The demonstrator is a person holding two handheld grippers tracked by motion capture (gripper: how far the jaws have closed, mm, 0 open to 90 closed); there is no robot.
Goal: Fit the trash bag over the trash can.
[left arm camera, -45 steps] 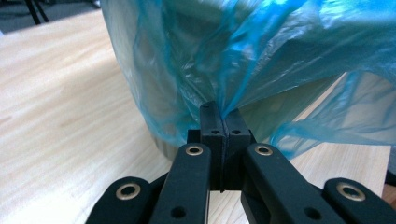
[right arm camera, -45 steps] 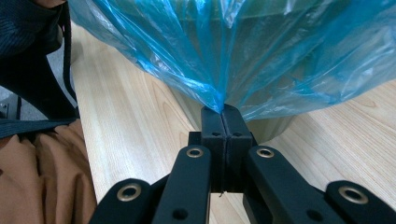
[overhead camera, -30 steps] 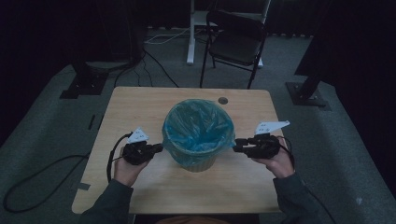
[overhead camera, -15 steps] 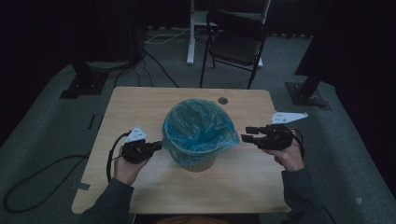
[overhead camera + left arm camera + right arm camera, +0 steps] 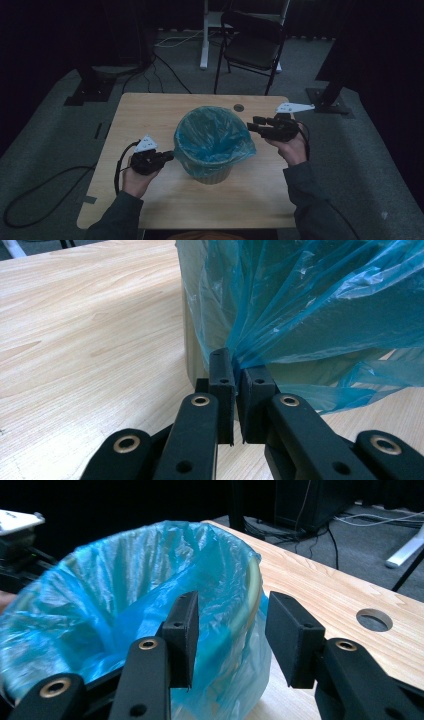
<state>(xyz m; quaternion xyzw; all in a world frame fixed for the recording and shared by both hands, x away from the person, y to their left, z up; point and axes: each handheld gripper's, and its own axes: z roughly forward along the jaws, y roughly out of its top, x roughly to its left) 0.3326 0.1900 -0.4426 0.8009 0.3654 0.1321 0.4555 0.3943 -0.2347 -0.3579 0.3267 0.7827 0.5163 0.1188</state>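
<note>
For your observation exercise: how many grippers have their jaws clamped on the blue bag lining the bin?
1. The left gripper pinches the blue bag low on the bin's side. The right gripper stands open at the rim, gripping nothing.

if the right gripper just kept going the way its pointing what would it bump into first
Most likely the blue bag folded over the bin's rim. The right gripper has open jaws straddling that rim, so bag and rim would slide between them, though depth is hard to judge.
</note>
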